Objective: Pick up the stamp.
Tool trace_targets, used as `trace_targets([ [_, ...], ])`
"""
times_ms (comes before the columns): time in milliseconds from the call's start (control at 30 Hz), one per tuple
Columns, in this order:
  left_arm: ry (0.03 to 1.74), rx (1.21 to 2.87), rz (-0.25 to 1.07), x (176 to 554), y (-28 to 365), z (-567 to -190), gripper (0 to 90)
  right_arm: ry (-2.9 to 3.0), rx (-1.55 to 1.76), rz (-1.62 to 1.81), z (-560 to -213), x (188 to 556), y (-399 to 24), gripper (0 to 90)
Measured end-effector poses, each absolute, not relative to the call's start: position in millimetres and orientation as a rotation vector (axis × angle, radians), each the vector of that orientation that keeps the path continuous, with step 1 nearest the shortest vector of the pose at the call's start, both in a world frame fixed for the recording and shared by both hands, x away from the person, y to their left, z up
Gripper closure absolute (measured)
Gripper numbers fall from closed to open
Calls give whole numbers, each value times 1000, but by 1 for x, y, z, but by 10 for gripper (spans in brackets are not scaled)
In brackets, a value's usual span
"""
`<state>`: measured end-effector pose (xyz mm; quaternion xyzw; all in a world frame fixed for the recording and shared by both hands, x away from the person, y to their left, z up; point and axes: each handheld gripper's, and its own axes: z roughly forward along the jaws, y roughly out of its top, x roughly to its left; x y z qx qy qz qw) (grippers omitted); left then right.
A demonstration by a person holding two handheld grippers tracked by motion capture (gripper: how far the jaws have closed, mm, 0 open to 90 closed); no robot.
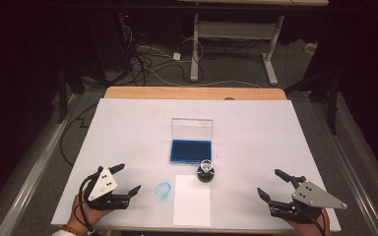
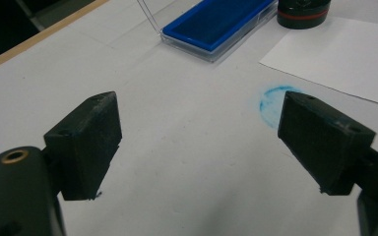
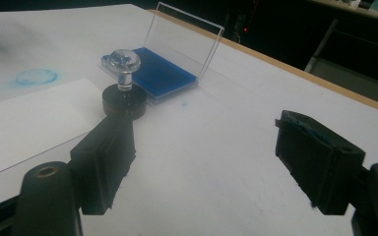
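While both hand-held grippers are hovering low at the near edge of the tabletop (image 1: 128,128), nothing is being held: the left hand-held gripper (image 1: 127,179) is sitting with its jaws spread wide and empty, and the right hand-held gripper (image 1: 271,183) is doing the same on the far side, jaws apart with only bare white surface between them. The thing to watch is the stamp (image 1: 206,172), a round black base with a clear knob on top, standing upright just in front of the open ink pad (image 1: 191,150) and touching the far right corner of the white paper sheet (image 1: 192,200). From the right hand-held gripper it is lying ahead and to the left, as the right gripper view is showing it just beyond the left jaw; from the left hand-held gripper it is lying ahead and to the right, past the paper. By my reading the right one is looking a little nearer and has the clearer line. The stamp's axis is running straight up, so a grab from the side at the knob or base seems the likely call. The ink pad's clear lid (image 1: 192,129) is standing raised behind the blue pad, well behind the stamp, so it is not blocking. A smudged blue ring (image 1: 163,190) is marking the tabletop left of the paper, close to the left hand-held gripper.
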<state>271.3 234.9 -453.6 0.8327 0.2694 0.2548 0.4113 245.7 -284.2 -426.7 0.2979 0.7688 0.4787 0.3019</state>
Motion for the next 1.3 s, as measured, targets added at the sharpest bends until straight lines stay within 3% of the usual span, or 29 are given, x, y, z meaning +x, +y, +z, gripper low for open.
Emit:
trace_targets([
  [667, 674, 2143, 635, 270, 235, -459, 161, 2126, 811, 1282, -418, 255, -283, 231],
  [1300, 684, 2161, 626, 271, 234, -461, 161, 2272, 785, 1272, -397, 279, -256, 218],
])
